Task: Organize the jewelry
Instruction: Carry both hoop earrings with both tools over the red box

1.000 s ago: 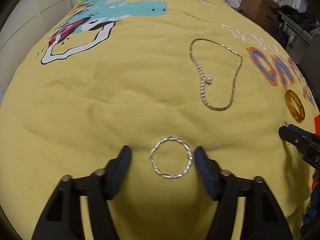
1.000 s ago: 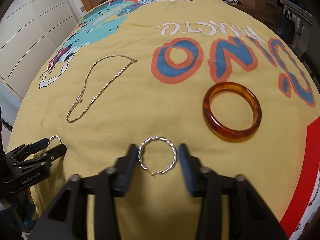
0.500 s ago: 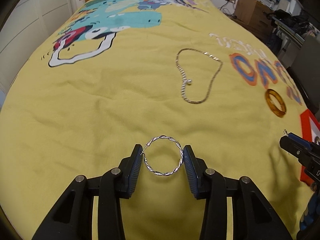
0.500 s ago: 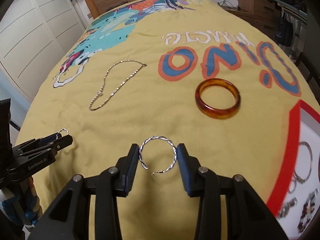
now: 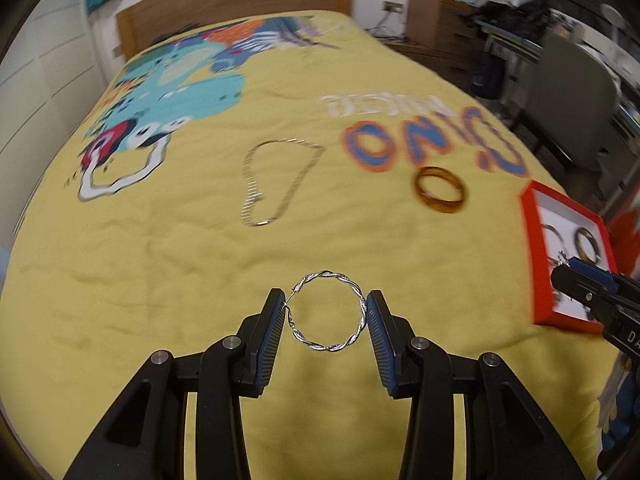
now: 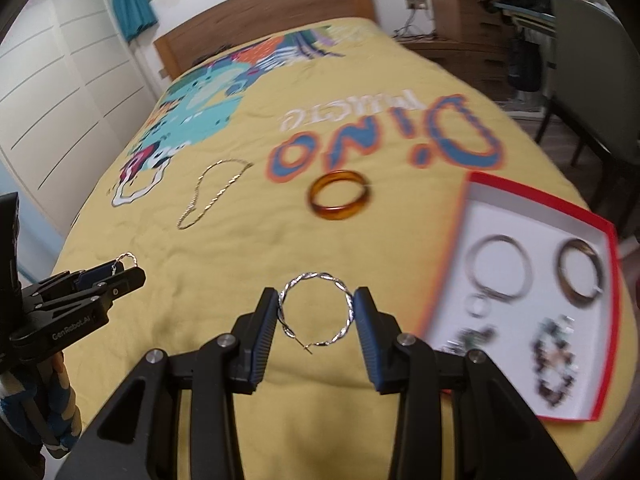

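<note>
Jewelry, item one: a twisted silver hoop earring (image 5: 327, 311), clamped by its two sides between the fingers of my left tongs (image 5: 326, 326) and held up above the yellow bedspread (image 5: 160, 272).

Item two: a matching twisted hoop (image 6: 316, 310), pinched the same way in my right tongs (image 6: 316, 320), its open pin end pointing down toward me.

Item three: a thin gold chain necklace (image 5: 276, 182), lying in a loose loop on the bedspread, well ahead of both tongs.

Item four: an amber bangle (image 6: 339, 200), flat on the spread just below the blue-and-orange lettering, between the necklace and the box.

Item five: a red box with a white floor (image 6: 560, 208), at the right edge of the bed beside my right tongs. It holds a silver bangle (image 6: 500, 268), a dark bangle (image 6: 580, 276) and some smaller beaded pieces (too blurred to name).
</note>
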Tool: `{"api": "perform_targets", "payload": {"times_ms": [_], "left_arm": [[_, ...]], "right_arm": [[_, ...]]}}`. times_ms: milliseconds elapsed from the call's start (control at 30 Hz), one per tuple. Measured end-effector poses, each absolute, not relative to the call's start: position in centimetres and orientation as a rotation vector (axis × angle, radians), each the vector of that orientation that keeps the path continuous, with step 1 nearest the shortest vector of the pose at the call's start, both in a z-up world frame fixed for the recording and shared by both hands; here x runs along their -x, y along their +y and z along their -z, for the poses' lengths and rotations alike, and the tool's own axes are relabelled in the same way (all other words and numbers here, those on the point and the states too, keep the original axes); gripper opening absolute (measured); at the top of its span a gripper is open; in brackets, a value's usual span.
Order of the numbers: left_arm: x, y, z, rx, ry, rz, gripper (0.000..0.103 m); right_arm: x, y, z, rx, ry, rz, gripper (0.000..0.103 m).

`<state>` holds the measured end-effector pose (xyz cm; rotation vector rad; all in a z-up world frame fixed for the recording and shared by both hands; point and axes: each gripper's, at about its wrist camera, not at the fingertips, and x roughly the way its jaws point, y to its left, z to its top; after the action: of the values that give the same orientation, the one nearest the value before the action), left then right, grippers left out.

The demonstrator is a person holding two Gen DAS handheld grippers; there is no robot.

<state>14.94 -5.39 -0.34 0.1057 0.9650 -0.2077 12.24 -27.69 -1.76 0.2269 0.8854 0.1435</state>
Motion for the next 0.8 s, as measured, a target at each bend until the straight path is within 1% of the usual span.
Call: {"api": "perform_targets", "payload": {"times_ms": [400,500,800], "left_arm": [[-13.6,-18.3,-0.1,-0.203,0.956,0.385,0.041],[-13.6,-21.7,0.6,-0.225,0.964,0.431,0.041],[-14.0,-28.0,3.3,-0.294,1.002,0.508,0.041]], "right_arm": [[-7.9,-38.6,1.4,-0.261,0.851,0.016,0.037],[-7.7,-40.7,1.7,-0.253,0.856,0.05,0.037],[-8.3,-45.7,4.6,-0.269,0.907,0.114,0.037]]}}
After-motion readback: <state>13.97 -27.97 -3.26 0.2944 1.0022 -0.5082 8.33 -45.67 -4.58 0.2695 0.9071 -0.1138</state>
